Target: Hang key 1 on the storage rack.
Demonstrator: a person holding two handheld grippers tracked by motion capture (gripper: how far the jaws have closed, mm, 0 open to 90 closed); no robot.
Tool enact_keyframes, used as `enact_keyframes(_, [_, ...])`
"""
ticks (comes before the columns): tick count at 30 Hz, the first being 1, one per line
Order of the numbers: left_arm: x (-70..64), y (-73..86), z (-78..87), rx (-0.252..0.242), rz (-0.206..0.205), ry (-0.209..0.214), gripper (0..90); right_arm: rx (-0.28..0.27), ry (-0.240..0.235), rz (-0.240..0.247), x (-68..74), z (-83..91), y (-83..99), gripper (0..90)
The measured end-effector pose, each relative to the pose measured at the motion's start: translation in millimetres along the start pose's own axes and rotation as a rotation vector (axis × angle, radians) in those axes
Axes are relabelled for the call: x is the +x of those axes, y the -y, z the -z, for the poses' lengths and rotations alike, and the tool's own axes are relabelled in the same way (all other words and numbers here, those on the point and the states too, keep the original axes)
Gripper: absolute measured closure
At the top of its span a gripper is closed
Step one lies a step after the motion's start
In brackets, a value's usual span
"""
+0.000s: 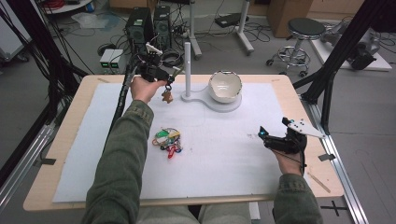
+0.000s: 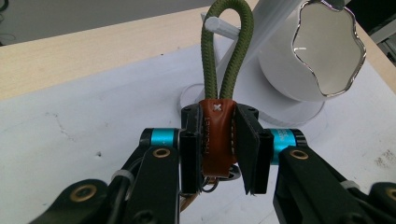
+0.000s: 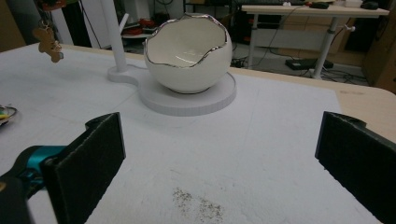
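High view: left tool (image 1: 172, 76) at 11 o'clock beside one white stand (image 1: 187, 70), one keychain (image 1: 167, 95) dangling; one key pile (image 1: 167, 140), count unclear. Left gripper view: jaws clamp its leather tab (image 2: 217, 135), one green loop (image 2: 227, 51) at the peg (image 2: 223, 27). Right gripper view: right tool (image 3: 219, 154) released, facing one bowl (image 3: 189, 51).

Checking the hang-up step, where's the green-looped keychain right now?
In the left gripper view, the keychain is clamped in the left gripper, loop nearing the white stand's peg.

Olive-green cord loop (image 2: 227, 51) on a brown leather tab (image 2: 217, 135) — white stitching, white bowl (image 3: 189, 51) — silver rim, white mat (image 1: 224, 154)
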State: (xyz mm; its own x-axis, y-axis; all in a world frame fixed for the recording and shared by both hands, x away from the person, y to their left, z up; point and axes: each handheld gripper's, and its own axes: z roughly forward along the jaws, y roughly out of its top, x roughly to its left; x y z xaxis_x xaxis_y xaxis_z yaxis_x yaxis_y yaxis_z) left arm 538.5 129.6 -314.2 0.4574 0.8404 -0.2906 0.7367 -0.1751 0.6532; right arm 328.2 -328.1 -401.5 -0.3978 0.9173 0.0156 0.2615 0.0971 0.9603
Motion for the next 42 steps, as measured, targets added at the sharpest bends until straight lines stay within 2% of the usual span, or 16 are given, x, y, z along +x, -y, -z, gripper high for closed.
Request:
enact_keyframes(4, [-1.9,0.9,-4.9,-0.003,0.007,-0.007,69.8,0.000,0.002,0.000,-0.2,-0.1,0.1,0.6])
enact_keyframes(7, [-4.7,1.9,-6.9,0.006,-0.014,-0.026,66.6,0.000,0.001,0.001,-0.5,0.1,0.0,0.6])
enact_keyframes(9, [-6.1,1.9,-5.4,0.006,-0.021,-0.028,59.3,0.002,0.002,0.000,-0.4,-0.1,0.1,0.6])
enact_keyframes(12, [-8.0,1.7,-0.8,0.013,-0.034,-0.045,55.0,0.003,0.000,0.000,0.6,-0.2,0.0,0.7])
enact_keyframes(14, [-8.4,2.2,1.5,0.023,-0.037,-0.060,49.1,0.002,-0.001,0.001,0.3,-0.1,0.0,0.7])
enact_keyframes(16, [-8.1,4.4,3.9,0.020,-0.027,-0.068,43.8,-0.002,0.000,0.002,-0.3,0.0,-0.1,0.6])
enact_keyframes(18, [-6.0,8.6,5.9,0.019,0.003,-0.051,42.1,-0.001,0.000,0.001,-0.4,0.0,-0.1,0.6])
enact_keyframes(19, [-5.1,10.5,6.8,0.017,0.002,-0.055,38.3,-0.001,0.001,0.001,-0.2,-0.1,-0.1,0.6])
enact_keyframes(21, [-3.5,15.1,9.1,0.012,-0.006,-0.108,29.5,0.000,0.000,0.003,0.1,-0.2,-0.1,0.6])
enact_keyframes(25, [2.4,21.1,15.0,-0.008,0.010,-0.120,17.7,0.001,0.002,0.006,-0.2,-0.2,-0.1,0.7])
enact_keyframes(28, [5.2,24.7,19.8,-0.007,0.006,-0.143,11.8,0.002,0.003,0.003,0.0,-0.3,-0.1,0.6])
enact_keyframes(31, [6.8,27.5,24.5,-0.011,0.011,-0.146,10.8,0.001,0.002,0.005,0.4,-0.5,-0.1,0.6])
enact_keyframes(39, [3.8,42.7,42.1,-0.015,-0.032,-0.150,9.8,0.000,-0.003,0.002,1.9,-1.5,-0.5,0.6])
enact_keyframes(42, [2.9,47.6,49.1,-0.015,-0.037,-0.134,9.7,0.003,-0.005,0.013,2.8,-1.7,-0.5,0.6])
